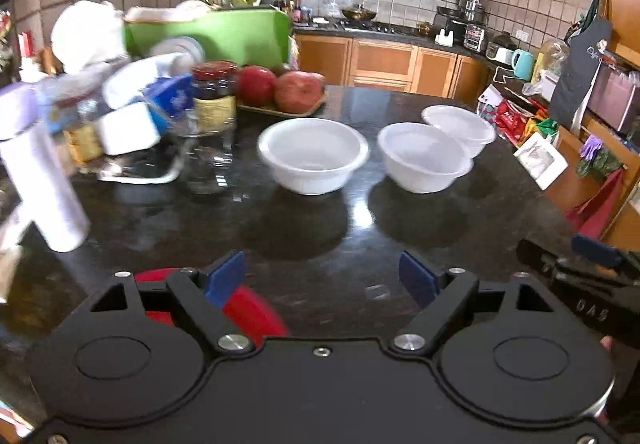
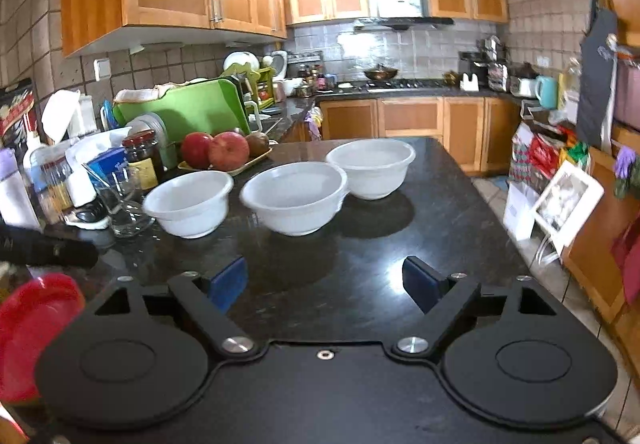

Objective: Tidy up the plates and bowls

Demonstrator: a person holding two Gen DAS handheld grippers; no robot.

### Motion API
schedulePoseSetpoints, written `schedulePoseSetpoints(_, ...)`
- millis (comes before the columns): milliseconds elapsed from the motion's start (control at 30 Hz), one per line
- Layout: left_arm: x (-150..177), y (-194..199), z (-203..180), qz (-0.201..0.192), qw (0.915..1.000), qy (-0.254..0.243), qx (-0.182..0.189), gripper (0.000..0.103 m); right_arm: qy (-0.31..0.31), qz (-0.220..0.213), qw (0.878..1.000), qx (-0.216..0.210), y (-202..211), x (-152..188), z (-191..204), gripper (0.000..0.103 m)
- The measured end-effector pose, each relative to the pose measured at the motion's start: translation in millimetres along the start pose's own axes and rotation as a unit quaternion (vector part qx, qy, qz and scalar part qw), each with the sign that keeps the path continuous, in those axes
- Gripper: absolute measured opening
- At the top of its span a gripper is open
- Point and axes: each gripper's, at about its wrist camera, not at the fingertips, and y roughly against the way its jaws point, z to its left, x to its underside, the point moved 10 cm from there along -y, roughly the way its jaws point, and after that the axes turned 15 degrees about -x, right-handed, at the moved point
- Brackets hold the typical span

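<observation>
Three white bowls sit in a loose row on the black stone countertop [image 2: 440, 244]: the left bowl [image 2: 188, 202], the middle bowl [image 2: 294, 202] just beside it, and the far bowl [image 2: 371, 168] touching or nearly touching the middle one. A red plate [image 2: 34, 324] lies at the near left edge, partly under the left gripper [image 1: 322, 278]. That gripper is spread wide with nothing between its blue pads. The right gripper [image 2: 324, 282] is spread too, empty, hovering short of the bowls. Behind the bowls there's a tray of apples [image 2: 218, 150], a dark jar [image 2: 142, 160] and a green cutting board [image 2: 188, 110]
</observation>
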Motion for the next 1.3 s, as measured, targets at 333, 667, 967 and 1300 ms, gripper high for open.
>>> schedulePoseSetpoints(333, -32.0, -27.4, -64.9, 0.012, 0.9997, 0.005, -0.019, 0.086, 0.025, 0.009, 0.999, -0.040, -8.3, -37.6, -81.5, 0.088)
schedulePoseSetpoints(667, -61.6, -52.1, -92.2, 0.026, 0.9972, 0.011, -0.069, 0.085, 0.031, 0.105, 0.991, -0.080, -63.5, -63.9, -128.8, 0.087)
schedulePoseSetpoints(967, -90.1, -62.8, -111.1, 0.050, 0.9970, -0.016, -0.056, 0.081, 0.000, 0.210, 0.973, -0.095, -117.0, -60.7, -151.2, 0.090)
schedulePoseSetpoints(1300, -129.1, -92.0, -136.7, 0.076, 0.9961, -0.039, -0.021, 0.078, -0.072, 0.176, 0.977, -0.092, -129.7, -116.2, -169.6, 0.086)
